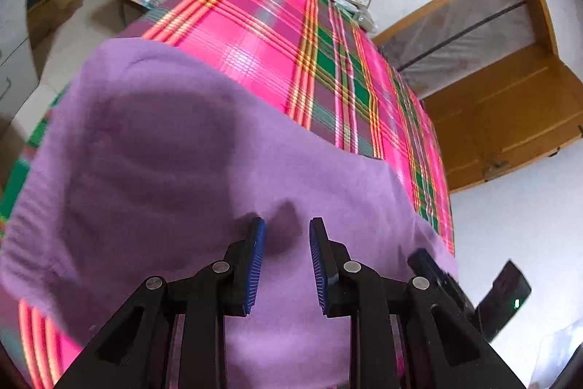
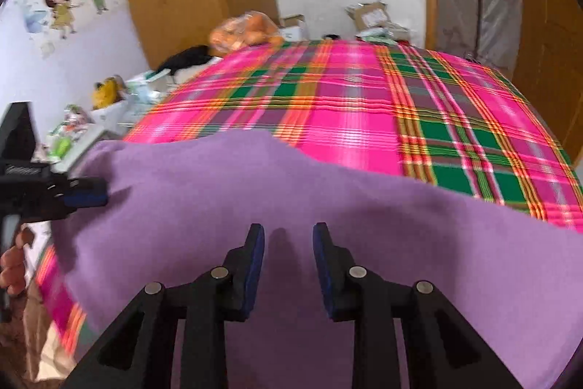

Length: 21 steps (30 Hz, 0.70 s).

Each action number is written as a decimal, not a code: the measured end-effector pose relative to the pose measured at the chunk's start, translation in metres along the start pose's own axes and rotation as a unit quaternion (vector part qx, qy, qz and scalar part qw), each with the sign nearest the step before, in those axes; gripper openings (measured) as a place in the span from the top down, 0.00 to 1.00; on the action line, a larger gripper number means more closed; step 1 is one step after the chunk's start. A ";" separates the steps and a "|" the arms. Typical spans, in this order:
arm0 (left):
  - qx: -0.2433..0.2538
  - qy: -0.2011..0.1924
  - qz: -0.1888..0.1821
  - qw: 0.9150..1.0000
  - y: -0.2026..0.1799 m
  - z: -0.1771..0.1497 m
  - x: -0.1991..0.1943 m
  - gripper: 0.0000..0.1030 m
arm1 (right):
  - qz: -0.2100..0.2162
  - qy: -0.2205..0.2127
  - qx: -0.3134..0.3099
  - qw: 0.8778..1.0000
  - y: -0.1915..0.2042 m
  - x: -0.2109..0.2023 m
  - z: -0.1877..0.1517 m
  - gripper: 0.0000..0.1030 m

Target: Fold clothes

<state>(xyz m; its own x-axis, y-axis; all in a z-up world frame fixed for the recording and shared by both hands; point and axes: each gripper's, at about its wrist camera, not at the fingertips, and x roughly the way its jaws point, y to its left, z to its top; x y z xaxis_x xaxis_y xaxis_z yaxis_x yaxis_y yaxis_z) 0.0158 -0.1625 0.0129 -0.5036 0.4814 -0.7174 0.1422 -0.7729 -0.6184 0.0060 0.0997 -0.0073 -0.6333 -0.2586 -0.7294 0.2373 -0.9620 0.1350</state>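
Both my left gripper (image 1: 287,232) and right gripper (image 2: 288,237) hover with jaws parted, gripping nothing, over the plain, fuzzy purple garment (image 1: 175,170) spread on the pink-and-green plaid bedcover (image 1: 277,35); no writing I can read.

From my left wrist camera I see the left gripper (image 1: 287,265) with jaws apart and empty over a purple garment (image 1: 175,170) spread on the pink plaid bed (image 1: 262,24).
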 end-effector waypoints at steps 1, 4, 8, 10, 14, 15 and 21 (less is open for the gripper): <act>0.000 0.000 0.006 1.000 0.001 0.001 0.003 0.75 | -0.004 0.004 0.003 1.000 -0.003 0.006 0.004 0.73; -0.005 0.006 0.002 1.000 0.007 0.005 0.008 0.75 | -0.006 0.005 0.030 1.000 -0.024 0.015 0.013 0.73; -0.020 0.004 -0.021 1.000 0.017 0.011 0.008 0.75 | -0.019 0.019 0.039 0.999 -0.050 0.020 0.021 0.78; -0.026 0.003 -0.029 0.999 0.021 0.013 0.007 0.75 | -0.016 0.025 0.042 0.999 -0.057 0.020 0.023 0.78; -0.036 -0.008 -0.023 0.999 0.028 0.015 0.001 0.75 | -0.037 0.012 0.047 0.998 -0.055 0.008 0.029 0.74; -0.038 -0.012 -0.021 0.999 0.031 0.015 -0.001 0.75 | -0.019 0.005 0.044 0.999 -0.052 0.007 0.030 0.74; -0.057 -0.028 -0.025 0.998 0.050 0.019 -0.014 0.75 | -0.041 0.032 0.013 0.999 -0.044 0.024 0.027 0.75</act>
<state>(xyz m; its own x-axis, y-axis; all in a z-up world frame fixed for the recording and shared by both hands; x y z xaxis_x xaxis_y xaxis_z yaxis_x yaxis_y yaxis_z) 0.0136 -0.2158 -0.0023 -0.5598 0.4920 -0.6668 0.2104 -0.6939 -0.6886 -0.0394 0.1332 -0.0122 -0.6011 -0.1731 -0.7802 0.1667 -0.9819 0.0895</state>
